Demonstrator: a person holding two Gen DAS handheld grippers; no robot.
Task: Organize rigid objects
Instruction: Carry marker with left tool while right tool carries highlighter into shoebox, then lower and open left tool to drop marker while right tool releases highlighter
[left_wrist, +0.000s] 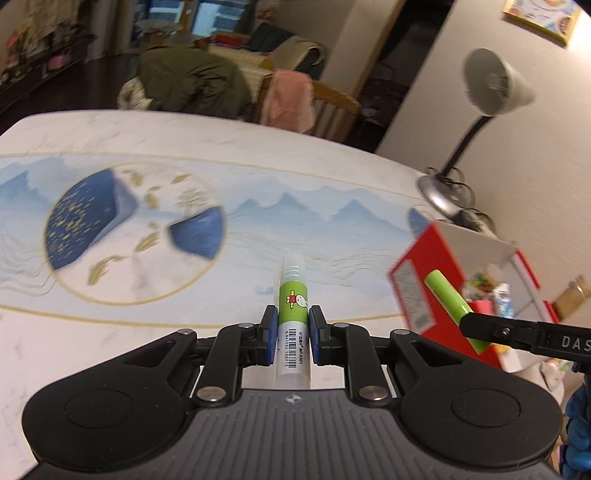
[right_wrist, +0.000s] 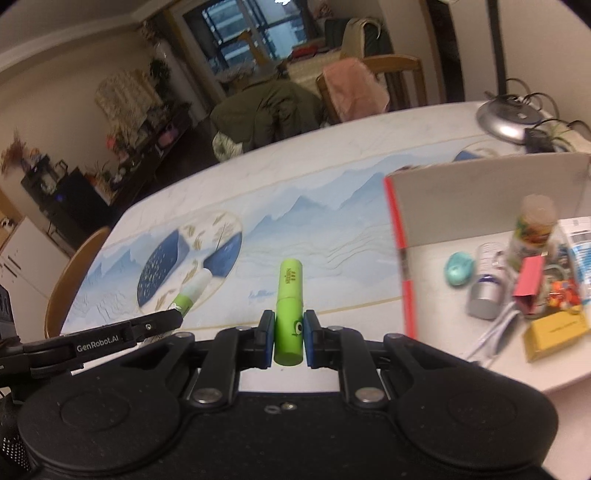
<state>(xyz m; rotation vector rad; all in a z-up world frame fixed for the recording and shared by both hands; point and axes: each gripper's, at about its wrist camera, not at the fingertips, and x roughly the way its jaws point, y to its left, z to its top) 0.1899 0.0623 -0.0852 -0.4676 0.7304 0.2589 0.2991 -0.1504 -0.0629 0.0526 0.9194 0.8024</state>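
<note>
Left gripper: gripping a glue stick tight, above the table.
Right gripper: clamping a green tube, left of the red box.

The table is white like marble, with pale blue mountains painted across it and thin gold lines. On it is a gold-rimmed circle with dark blue shapes, gold specks and gold leaves.

The glue stick above the table has a green label with a little white bunny in red, a clear cap and a black barcode. The green tube is bright green all over, with a dark eye drawn on it.

The box at the right end of the table is red outside and white inside. The lamp behind the box is white with a black neck and a silver base.
</note>
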